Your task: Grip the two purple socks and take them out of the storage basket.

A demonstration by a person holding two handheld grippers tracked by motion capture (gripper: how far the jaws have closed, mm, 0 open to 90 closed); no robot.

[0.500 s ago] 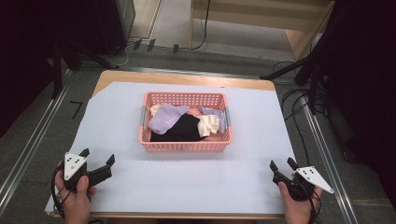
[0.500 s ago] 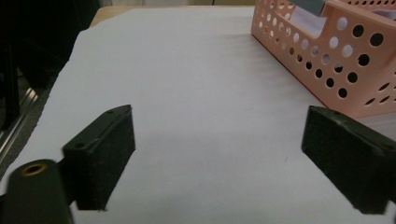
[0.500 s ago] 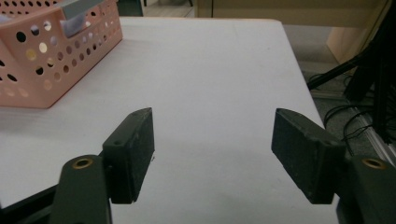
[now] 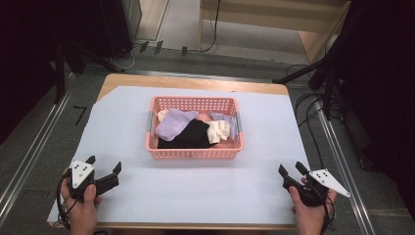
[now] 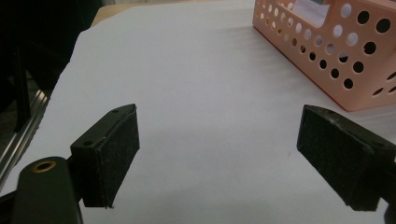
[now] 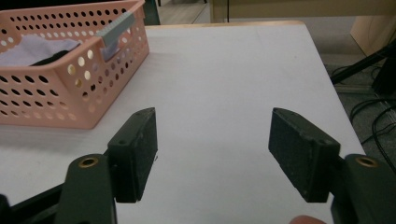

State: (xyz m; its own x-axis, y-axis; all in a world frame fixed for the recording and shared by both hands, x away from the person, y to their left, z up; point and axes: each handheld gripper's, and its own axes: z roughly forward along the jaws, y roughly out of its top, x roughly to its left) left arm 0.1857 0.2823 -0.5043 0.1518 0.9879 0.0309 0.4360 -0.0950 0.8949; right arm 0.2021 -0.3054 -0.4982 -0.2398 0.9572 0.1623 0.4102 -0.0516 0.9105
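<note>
Pink basket (image 4: 194,152) sits mid-counter (image 4: 195,196), holding lilac, black and cream cloths (image 4: 191,129), all visible from the high view. Left tongs (image 4: 103,169) and right tongs (image 4: 289,170) rest near the front corners, both spread, empty. Right gripper view shows the basket's grey handle (image 6: 114,29).

You had one pink basket (image 4: 194,152) holding about five cloths: two lavender (image 4: 173,125), two cream (image 4: 219,131), one black (image 4: 190,136). You held two grippers, left (image 4: 103,167) and right (image 4: 292,171).
</note>
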